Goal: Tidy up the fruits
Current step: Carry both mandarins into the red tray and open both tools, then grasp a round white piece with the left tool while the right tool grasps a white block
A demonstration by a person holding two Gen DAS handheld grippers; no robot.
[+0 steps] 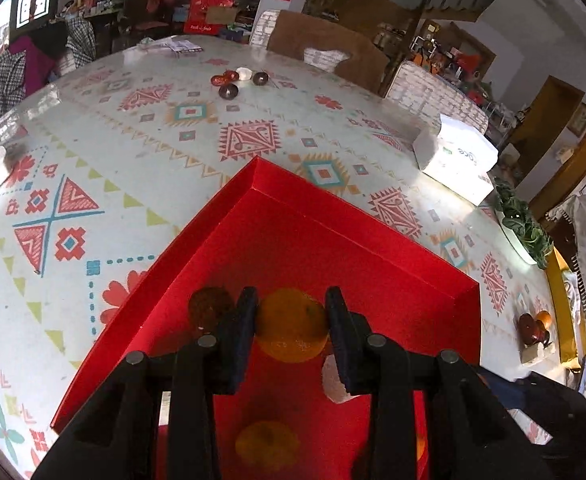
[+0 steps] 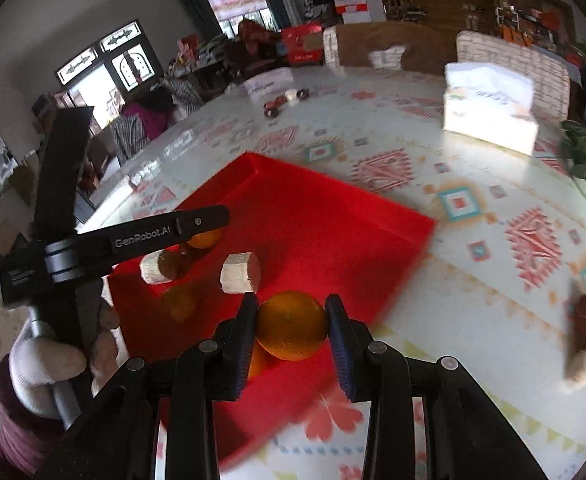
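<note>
A red tray (image 1: 357,216) lies on the patterned table; it also shows in the right wrist view (image 2: 393,216). My left gripper (image 1: 291,322) is shut on an orange (image 1: 291,326) above the tray floor. Another orange (image 1: 267,446) and a dark red fruit (image 1: 209,306) lie in the tray. My right gripper (image 2: 291,326) is shut on an orange (image 2: 291,326) over the tray's near edge. The left gripper's body (image 2: 133,240) reaches over the tray's left side. Foam-netted fruits (image 2: 240,273) and an orange (image 2: 203,240) lie in the tray.
A white tissue box (image 1: 457,158) stands at the far right of the table. Small dark fruits (image 1: 239,80) lie at the far side. A red fruit and an orange (image 1: 535,326) sit at the right edge. A green plant (image 1: 523,220) stands beyond. Chairs line the far side.
</note>
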